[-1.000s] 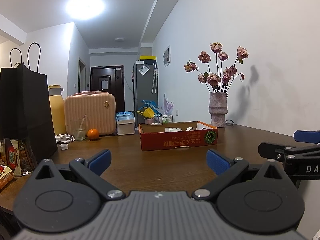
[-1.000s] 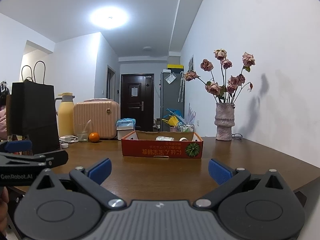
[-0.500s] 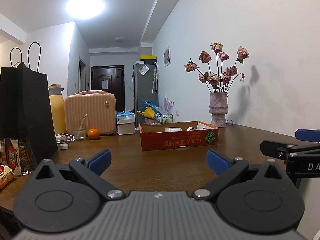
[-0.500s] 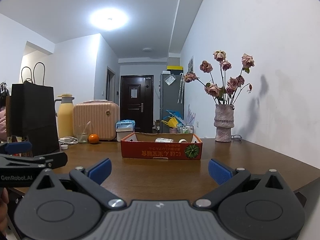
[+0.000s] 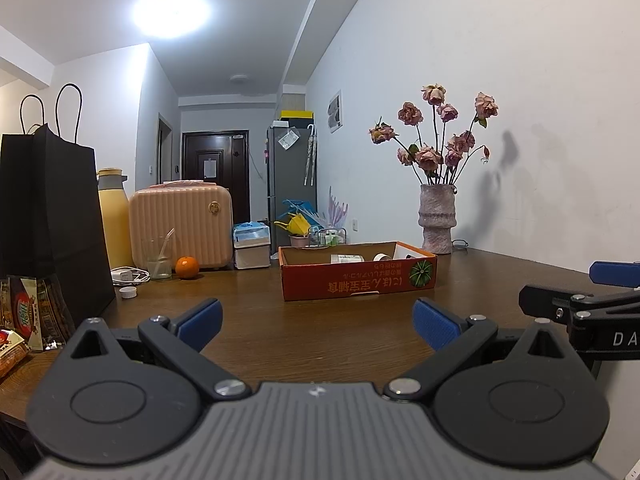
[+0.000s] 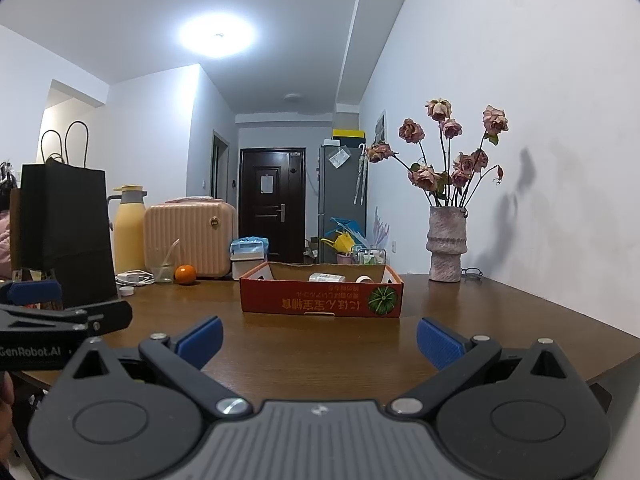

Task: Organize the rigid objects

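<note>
Both claws stand wide open and hold nothing. The left claw [image 5: 318,320] and the right claw [image 6: 319,334] hover side by side above the near edge of the brown counter [image 5: 320,332], each visible at the margin of the other's view.

The task's things lie in the red cardboard box [image 5: 358,282], which sits on the counter ahead of both claws, well apart from them. Inside it show a white bottle on its side [image 5: 346,258] and a tape roll [image 5: 382,257]; the rest of its contents are hidden behind the box wall.

Other items on the counter: an orange [image 5: 187,267], a glass with a straw [image 5: 159,258], a small white cap [image 5: 128,292], a charger and cable [image 5: 128,276], a black paper bag [image 5: 52,216], a yellow flask [image 5: 113,220], a pink case [image 5: 180,228] and a vase of roses [image 5: 437,218] near the wall.

Risks, in my judgement:
- The box is light cardboard; a claw catching its front wall on entry would push or tip it.
- The bottle lies on its side and may roll away from a claw that closes off-centre.
- The two claws are close together and could collide if both reach for the box.
- A wide swing to the right could strike the vase.
</note>
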{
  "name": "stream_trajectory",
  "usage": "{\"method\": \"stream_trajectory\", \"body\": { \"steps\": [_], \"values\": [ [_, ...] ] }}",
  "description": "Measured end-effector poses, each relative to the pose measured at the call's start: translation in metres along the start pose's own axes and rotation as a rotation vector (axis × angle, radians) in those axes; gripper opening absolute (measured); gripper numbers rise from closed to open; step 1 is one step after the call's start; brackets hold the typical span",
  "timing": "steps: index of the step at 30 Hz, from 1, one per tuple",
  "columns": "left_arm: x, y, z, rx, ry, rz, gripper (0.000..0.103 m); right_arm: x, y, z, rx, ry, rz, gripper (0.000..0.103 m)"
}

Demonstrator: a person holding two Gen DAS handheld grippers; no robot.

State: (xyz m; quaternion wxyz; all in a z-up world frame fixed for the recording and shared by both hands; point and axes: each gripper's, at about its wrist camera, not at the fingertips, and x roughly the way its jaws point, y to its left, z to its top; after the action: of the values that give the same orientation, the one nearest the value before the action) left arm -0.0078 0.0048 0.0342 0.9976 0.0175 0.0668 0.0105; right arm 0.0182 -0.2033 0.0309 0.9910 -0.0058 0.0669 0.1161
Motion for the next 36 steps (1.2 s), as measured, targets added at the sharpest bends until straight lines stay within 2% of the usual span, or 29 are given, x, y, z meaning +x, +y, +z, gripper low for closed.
{"method": "stream_trajectory", "body": {
  "steps": [36],
  "values": [
    [-0.0020,-0.0008,0.0012,0.006,-0.008,-0.014,0.103,0.0002,-0.0033,-0.0003,0.019,0.011,-0.021,0.103]
  ]
}}
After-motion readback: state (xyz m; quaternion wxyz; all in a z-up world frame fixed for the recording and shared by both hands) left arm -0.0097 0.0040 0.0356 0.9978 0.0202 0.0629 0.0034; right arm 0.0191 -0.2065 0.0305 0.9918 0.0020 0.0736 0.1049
